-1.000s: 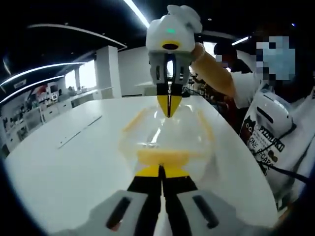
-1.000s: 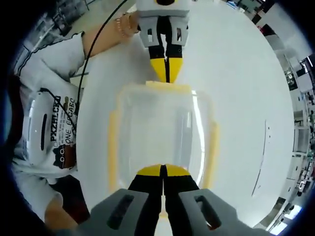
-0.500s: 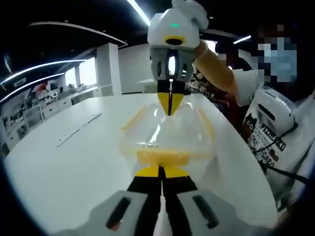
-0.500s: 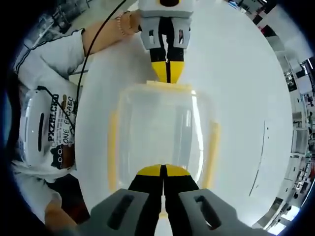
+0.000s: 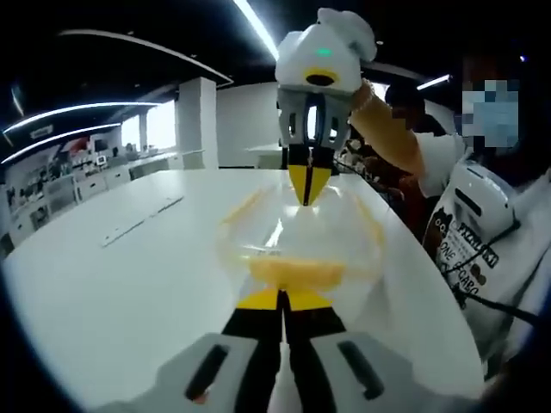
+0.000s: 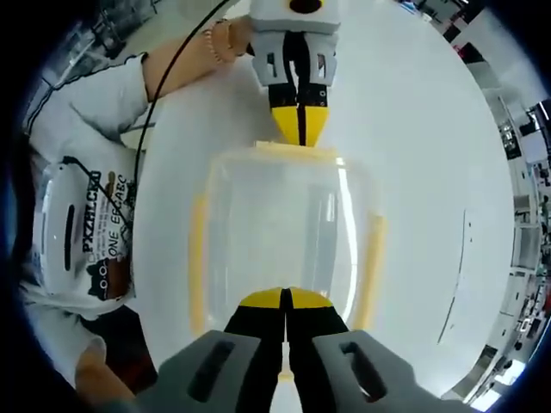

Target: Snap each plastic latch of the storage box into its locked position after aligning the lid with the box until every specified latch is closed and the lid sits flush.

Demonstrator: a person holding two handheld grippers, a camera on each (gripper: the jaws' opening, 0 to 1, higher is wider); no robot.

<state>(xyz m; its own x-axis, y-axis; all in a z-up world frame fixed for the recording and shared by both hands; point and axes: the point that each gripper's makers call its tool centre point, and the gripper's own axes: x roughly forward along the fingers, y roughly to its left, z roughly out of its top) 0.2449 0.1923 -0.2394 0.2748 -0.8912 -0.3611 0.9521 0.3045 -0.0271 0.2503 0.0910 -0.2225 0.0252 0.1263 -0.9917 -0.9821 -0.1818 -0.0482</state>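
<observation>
A clear plastic storage box with its clear lid on stands on the white table. Yellow latches run along its left side and right side. In the right gripper view my right gripper is shut, its yellow tips over the lid's near edge. My left gripper is shut too, with its tips at the far yellow latch. In the left gripper view my left gripper sits against the near yellow latch. There the right gripper points down onto the far edge of the box.
A person in a white printed shirt stands at the table's edge beside the box. A black cable crosses near the person's wrist. A thin flat strip lies on the table away from the box.
The left gripper view has shifted, so the right gripper now sits a little further right and higher. In the right gripper view the left gripper has edged right. The box has stayed put.
</observation>
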